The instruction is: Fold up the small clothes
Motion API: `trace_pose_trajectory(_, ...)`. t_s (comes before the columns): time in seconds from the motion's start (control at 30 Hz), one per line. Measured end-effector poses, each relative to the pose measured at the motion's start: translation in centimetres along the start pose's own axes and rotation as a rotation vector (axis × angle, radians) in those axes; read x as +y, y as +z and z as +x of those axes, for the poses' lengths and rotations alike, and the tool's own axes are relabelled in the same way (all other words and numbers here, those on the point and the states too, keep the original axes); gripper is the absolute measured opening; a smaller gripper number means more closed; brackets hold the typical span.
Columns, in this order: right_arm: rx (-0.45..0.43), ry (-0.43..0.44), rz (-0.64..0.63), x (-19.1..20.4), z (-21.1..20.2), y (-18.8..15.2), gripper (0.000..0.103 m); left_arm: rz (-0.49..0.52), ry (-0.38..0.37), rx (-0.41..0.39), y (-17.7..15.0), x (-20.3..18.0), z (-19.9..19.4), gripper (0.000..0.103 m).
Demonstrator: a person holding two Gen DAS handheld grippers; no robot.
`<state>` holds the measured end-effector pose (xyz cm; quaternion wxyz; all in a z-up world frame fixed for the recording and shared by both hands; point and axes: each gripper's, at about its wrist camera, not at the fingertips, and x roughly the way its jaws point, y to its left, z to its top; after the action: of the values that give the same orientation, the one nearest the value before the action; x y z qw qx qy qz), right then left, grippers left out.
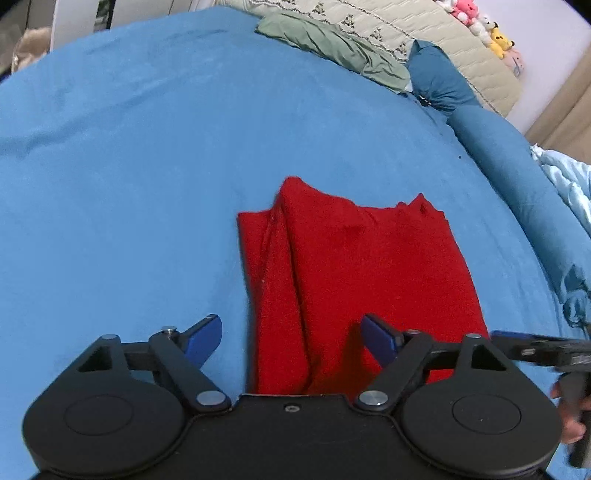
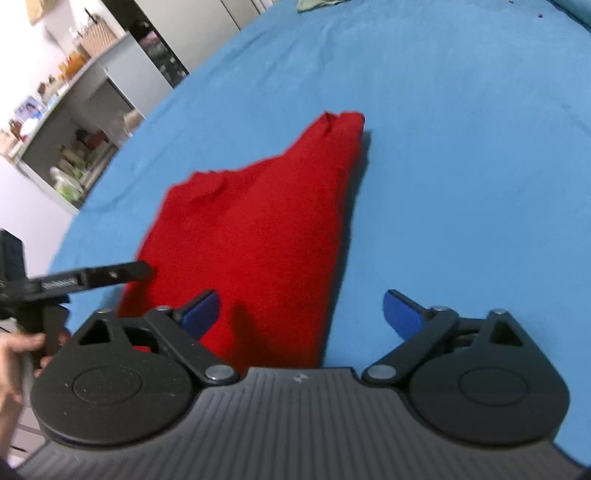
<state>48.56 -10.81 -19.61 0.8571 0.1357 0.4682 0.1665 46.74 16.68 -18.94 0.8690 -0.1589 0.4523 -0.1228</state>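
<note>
A red garment (image 1: 354, 273) lies folded into a long strip on the blue bed sheet (image 1: 129, 177). It also shows in the right wrist view (image 2: 258, 236). My left gripper (image 1: 291, 338) is open and empty, its jaws wide apart over the near end of the garment. My right gripper (image 2: 301, 312) is open and empty, hovering over the garment's near end and right edge. The right gripper's finger shows at the right edge of the left wrist view (image 1: 532, 347). The left gripper's finger shows at the left of the right wrist view (image 2: 99, 278).
A crumpled green garment (image 1: 332, 48) lies at the far side of the bed by a beige quilt (image 1: 424, 33). A dark blue bolster (image 1: 487, 147) and pale blue bedding (image 1: 569, 184) lie at the right. Shelves with clutter (image 2: 74, 147) stand beyond the bed's left edge.
</note>
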Motion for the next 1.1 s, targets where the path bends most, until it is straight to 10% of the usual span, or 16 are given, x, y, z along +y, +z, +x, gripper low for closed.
trace_pose_trajectory(0.1,0.002,0.022,0.061,-1.0,2.1,-0.8,0.099,-0.021,-0.022,0.03,0.0,0.1,1.2,0.078)
trace_pose_trajectory(0.2,-0.004,0.086,0.084,-1.1,2.1,-0.8,0.054,-0.079,-0.073,0.052,0.4,0.3,1.4,0.043)
trace_pose_trajectory(0.37,-0.013,0.095,0.093,-0.1,0.8,0.0,0.037,-0.046,-0.039,0.015,0.8,-1.7,-0.9,0.024)
trace_pose_trajectory(0.8,-0.076,0.055,0.032,-1.9,-16.9,-6.9,0.035,0.088,-0.149,-0.051,-8.4,-14.2,-9.9,0.023)
trace_pose_trajectory(1.1,-0.024,-0.07,0.137,-5.3,-16.2,-14.7,0.035,0.02,-0.055,0.017,-14.6,-14.8,-6.4,0.025)
